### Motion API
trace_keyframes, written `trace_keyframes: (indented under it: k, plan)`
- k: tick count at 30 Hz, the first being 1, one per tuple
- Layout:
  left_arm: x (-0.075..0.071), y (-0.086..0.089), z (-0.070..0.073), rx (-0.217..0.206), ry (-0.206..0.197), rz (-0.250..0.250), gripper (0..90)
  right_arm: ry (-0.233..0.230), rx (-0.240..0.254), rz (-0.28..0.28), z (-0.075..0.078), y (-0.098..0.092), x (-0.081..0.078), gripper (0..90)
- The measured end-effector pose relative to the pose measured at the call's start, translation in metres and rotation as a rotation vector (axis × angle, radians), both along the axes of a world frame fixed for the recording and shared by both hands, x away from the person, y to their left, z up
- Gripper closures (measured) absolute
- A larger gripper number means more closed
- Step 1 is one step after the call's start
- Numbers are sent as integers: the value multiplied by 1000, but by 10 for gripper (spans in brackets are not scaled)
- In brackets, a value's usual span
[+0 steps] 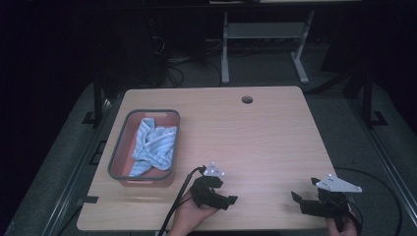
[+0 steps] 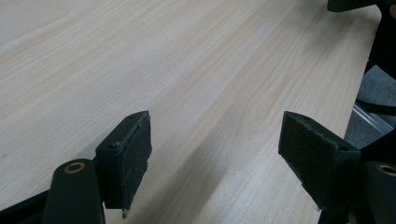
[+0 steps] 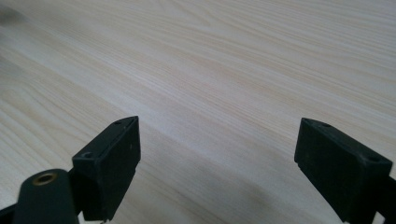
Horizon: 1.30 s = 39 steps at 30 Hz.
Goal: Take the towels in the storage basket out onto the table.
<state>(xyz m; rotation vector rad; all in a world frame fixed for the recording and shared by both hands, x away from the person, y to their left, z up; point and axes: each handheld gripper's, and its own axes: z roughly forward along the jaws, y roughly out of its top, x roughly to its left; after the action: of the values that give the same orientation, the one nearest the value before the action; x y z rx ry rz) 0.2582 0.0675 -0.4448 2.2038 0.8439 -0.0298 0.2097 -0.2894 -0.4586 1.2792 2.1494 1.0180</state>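
- Resting low over the near edge of the table [image 1: 255, 142], the left gripper [image 1: 227, 200] sits in the person's left hand [image 1: 189, 219], its tips turned toward the right side.
- Left gripper fingers [image 2: 133, 158]: spread wide apart, with bare wood grain between the pads and nothing held.
- Right gripper [image 1: 301, 200]: held near the table's near right corner, tips turned toward the left gripper, a grey three-cornered plate on top; the two grippers are well apart.
- Right gripper fingers [image 3: 116, 163]: likewise spread wide, with bare table between them.
- Cable [image 1: 178, 196]: trails from the left gripper back over the near edge of the table.
- Bin [image 1: 118, 147]: a grey-rimmed, reddish container on the left half of the table, just beyond and to the left of the left gripper, not touched by it.
- Cloth [image 1: 155, 147]: blue-and-white striped, crumpled inside the bin.
- Round hole [image 1: 247, 100]: near the table's far edge.
- Metal stand [image 1: 265, 39]: on the floor beyond the table.
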Motion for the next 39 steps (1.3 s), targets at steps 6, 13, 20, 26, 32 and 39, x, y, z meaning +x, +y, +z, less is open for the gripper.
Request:
trace_keyframes:
  k: [6,13,20,26,32,39]
  plan:
    - [2,0,0,5,1,-2,254,6,11,1,0,0,1,138]
    - [6,-2,7,11,-7,-17,252,0,12,1,1,3,1,138]
    - [13,-3,18,-1,-24,0,252,0,7,11,1,7,3,138]
    - [23,-2,22,-1,-17,-4,243,0,6,2,0,7,4,138]
    - [33,-4,28,10,-8,-7,229,1,-3,13,-1,12,6,138]
    - [40,-5,33,16,-5,-17,228,3,-5,17,-1,14,7,138]
